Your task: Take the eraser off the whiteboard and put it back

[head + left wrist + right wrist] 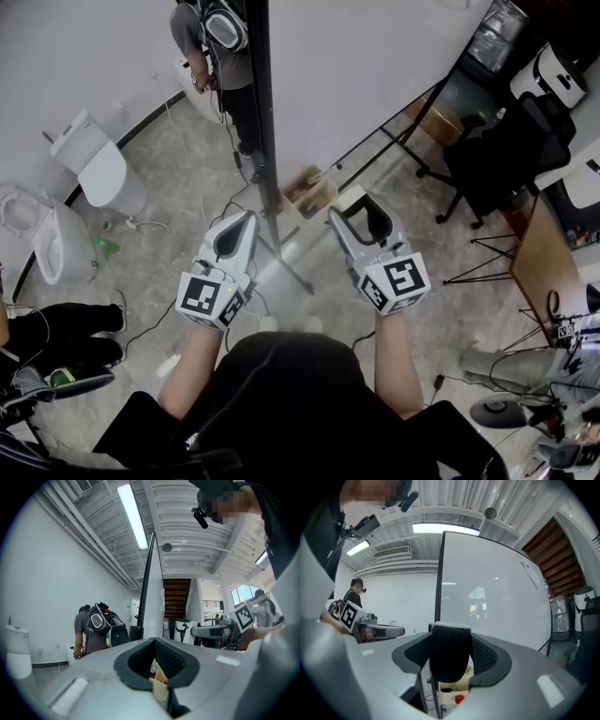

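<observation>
The whiteboard [497, 583] is stood upright on its stand, its dark frame edge seen between the two grippers in the head view. The right gripper [364, 214] is held level in front of the whiteboard's white face, jaws clamped on the eraser [450, 653]. The eraser is thus off the whiteboard, near its face beside the frame edge. Contact with the whiteboard can't be confirmed. Black felt is turned toward the camera, likely so the white back meets the whiteboard when returned. The left gripper [246, 220] is kept on the other side of the frame edge, tips together on nothing, judged idle.
</observation>
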The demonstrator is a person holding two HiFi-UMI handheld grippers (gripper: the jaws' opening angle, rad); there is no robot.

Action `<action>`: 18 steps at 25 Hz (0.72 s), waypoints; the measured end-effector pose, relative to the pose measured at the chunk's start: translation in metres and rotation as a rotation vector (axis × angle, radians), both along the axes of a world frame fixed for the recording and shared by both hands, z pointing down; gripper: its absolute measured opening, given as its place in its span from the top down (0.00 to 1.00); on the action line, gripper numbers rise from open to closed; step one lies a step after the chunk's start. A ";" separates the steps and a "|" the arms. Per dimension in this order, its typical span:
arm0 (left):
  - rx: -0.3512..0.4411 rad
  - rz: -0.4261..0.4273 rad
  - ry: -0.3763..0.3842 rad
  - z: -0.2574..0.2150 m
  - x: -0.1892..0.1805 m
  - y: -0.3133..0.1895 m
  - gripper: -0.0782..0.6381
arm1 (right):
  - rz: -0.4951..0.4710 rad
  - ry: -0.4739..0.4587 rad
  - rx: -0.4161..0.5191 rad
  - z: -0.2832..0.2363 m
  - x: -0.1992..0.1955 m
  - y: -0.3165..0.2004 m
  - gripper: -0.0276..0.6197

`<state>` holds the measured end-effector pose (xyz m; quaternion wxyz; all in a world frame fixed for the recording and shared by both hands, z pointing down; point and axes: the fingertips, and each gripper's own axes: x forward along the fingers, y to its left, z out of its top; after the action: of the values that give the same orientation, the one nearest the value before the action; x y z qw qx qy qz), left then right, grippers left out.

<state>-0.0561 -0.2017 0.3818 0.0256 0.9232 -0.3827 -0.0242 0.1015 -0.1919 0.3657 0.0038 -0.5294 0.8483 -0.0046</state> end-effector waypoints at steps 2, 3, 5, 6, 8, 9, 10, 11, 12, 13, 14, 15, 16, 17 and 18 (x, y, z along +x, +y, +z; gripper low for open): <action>-0.005 -0.007 0.002 0.001 0.000 -0.003 0.88 | -0.007 0.001 -0.002 0.002 -0.002 -0.007 0.56; -0.007 -0.009 0.002 0.002 0.000 -0.004 0.88 | -0.011 0.001 -0.003 0.003 -0.004 -0.010 0.56; -0.010 -0.012 0.002 0.004 -0.001 -0.006 0.88 | -0.015 -0.002 -0.004 0.005 -0.006 -0.018 0.56; -0.011 -0.014 0.002 0.004 -0.001 -0.008 0.88 | -0.015 -0.006 -0.003 0.006 -0.007 -0.023 0.56; -0.014 -0.019 0.001 0.003 -0.002 -0.010 0.88 | -0.017 -0.012 -0.003 0.007 -0.009 -0.032 0.56; -0.016 -0.022 0.001 0.004 -0.002 -0.012 0.88 | -0.020 -0.011 -0.005 0.008 -0.010 -0.038 0.56; -0.018 -0.023 0.000 0.004 -0.002 -0.013 0.88 | -0.023 -0.010 -0.007 0.010 -0.012 -0.042 0.56; -0.019 -0.023 -0.002 0.005 -0.002 -0.014 0.88 | -0.026 -0.009 -0.009 0.011 -0.013 -0.047 0.56; -0.021 -0.023 -0.004 0.006 -0.003 -0.015 0.88 | -0.029 -0.010 -0.011 0.013 -0.014 -0.051 0.56; -0.022 -0.024 -0.006 0.007 -0.003 -0.015 0.88 | -0.032 -0.011 -0.013 0.014 -0.016 -0.055 0.56; -0.024 -0.028 -0.008 0.008 -0.004 -0.016 0.88 | -0.034 -0.012 -0.014 0.016 -0.017 -0.060 0.56; -0.026 -0.033 -0.010 0.009 -0.004 -0.016 0.88 | -0.036 -0.014 -0.016 0.018 -0.018 -0.064 0.56; -0.031 -0.040 -0.012 0.010 -0.005 -0.017 0.88 | -0.037 -0.015 -0.018 0.020 -0.020 -0.068 0.56; -0.035 -0.047 -0.013 0.010 -0.007 -0.018 0.88 | -0.039 -0.017 -0.020 0.023 -0.021 -0.072 0.56; -0.037 -0.051 -0.013 0.012 -0.008 -0.018 0.88 | -0.041 -0.017 -0.023 0.025 -0.023 -0.076 0.56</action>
<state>-0.0641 -0.2200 0.3934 0.0398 0.9127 -0.4066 -0.0116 0.0787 -0.2680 0.3911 0.0049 -0.5119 0.8588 -0.0191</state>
